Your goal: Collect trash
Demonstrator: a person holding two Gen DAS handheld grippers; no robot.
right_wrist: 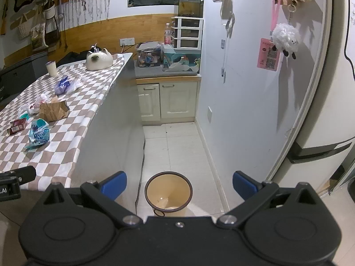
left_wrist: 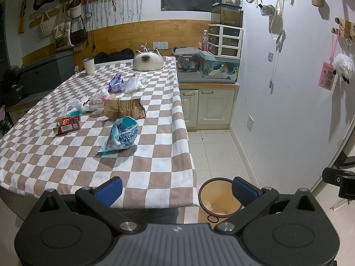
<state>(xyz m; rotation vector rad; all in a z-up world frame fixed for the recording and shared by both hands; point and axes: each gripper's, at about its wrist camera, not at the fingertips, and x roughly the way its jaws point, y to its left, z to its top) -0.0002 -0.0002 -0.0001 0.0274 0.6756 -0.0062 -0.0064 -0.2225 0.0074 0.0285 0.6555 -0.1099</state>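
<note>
Left claw (left_wrist: 176, 189): spread wide, holding nothing, hovering over the near table edge
Right claw (right_wrist: 178, 185): spread wide, holding nothing, hanging over the floor right of the table
Trash: lying on the checked table (left_wrist: 155, 173), none in the bin yet as far as I can see
Bin (right_wrist: 168, 191): one, on the floor by the table's near right corner, directly below the right claw
Key relation: blue bag (left_wrist: 121, 136) lies ahead and slightly left of the left claw, closest of the trash; its long axis runs from near-left to far-right
Nearer arm: left, I judge; the right is off the table's side
Count: one blue bag, one torn cardboard (left_wrist: 124, 108), one red box (left_wrist: 67, 125), one white bag (left_wrist: 88, 103), one purple and clear bag cluster (left_wrist: 126, 83)
Not trash, likely: one cup (left_wrist: 88, 66), one cat figure (left_wrist: 147, 61)
</note>
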